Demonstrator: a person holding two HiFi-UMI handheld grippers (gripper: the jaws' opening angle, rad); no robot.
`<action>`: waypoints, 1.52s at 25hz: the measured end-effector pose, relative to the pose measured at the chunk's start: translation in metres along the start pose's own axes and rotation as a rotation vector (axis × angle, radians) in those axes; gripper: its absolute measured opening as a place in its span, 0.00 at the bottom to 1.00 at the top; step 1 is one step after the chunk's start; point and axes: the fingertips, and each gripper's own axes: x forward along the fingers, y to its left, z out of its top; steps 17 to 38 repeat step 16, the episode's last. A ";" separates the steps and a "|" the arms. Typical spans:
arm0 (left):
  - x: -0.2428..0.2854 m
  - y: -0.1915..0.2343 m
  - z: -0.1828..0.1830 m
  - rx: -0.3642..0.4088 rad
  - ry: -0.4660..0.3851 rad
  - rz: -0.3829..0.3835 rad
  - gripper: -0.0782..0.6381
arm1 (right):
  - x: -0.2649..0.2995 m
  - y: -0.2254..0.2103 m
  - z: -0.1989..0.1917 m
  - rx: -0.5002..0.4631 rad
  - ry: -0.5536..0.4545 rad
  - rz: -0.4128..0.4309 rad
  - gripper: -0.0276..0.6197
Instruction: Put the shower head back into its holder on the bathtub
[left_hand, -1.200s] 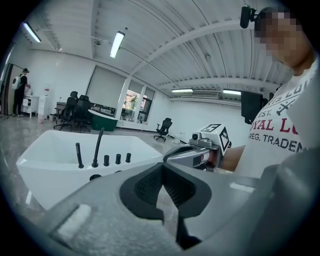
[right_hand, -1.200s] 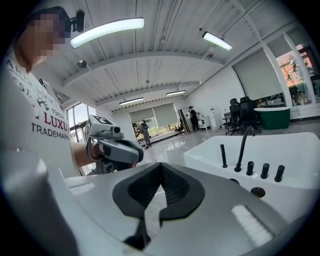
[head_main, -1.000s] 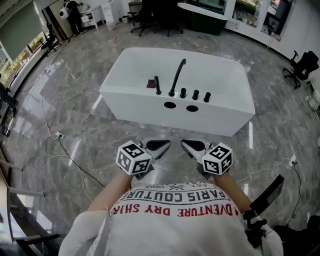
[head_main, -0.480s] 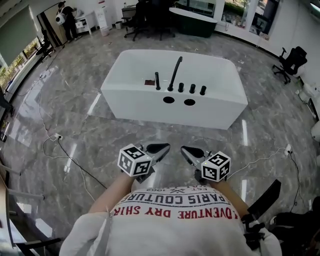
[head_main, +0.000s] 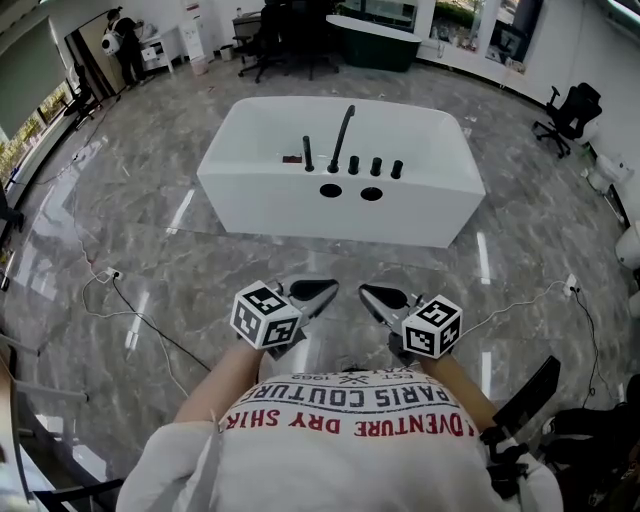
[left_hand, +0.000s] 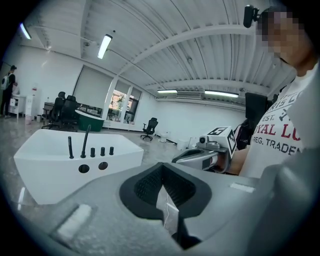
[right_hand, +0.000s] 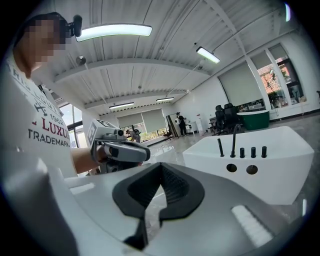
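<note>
Fingers (left_hand: 100, 200): closed on both grippers, pad against pad, with nothing between them. The left gripper (head_main: 325, 291) and right gripper (head_main: 372, 293) are held side by side at the person's waist, tips toward the tub (head_main: 340, 220).
Shower head (head_main: 308, 154): stands upright on the tub's near rim, at the left end of the row of fittings and just left of the spout (head_main: 343, 135). It is well apart from both grippers, with open floor (head_main: 150, 260) between.
Seating: from its straight stance it looks to be in or on its holder, but it is too small to tell how deep its foot sits.
Look: a slim, straight black rod, about as thin at the top as at the foot. It is shorter than the arched spout and taller than the three knobs (head_main: 376, 166) to the right. No hose shows.
Neighbours: a small dark patch (head_main: 290, 159) lies on the rim just left of the rod. Two round holes (head_main: 350, 191) sit below the row, toward the rim's near edge.
Handling: probably stiff metal and light enough for one gripper. The smooth round shaft would likely slip or spin between pads, and a hose hidden under the rim would drag on it.
Hold: best taken across the middle of the shaft, above the foot, jaws square to the rod so it stays upright. The other gripper is then free to steady it.
Care: a dropped rod could mark the white rim.
</note>
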 end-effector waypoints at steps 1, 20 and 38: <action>-0.002 -0.001 -0.003 -0.011 -0.002 -0.001 0.11 | -0.001 0.002 -0.003 0.005 0.000 0.000 0.05; -0.001 -0.008 -0.027 -0.043 0.028 -0.004 0.11 | -0.001 0.010 -0.026 0.026 0.006 0.000 0.05; -0.001 -0.008 -0.027 -0.043 0.028 -0.004 0.11 | -0.001 0.010 -0.026 0.026 0.006 0.000 0.05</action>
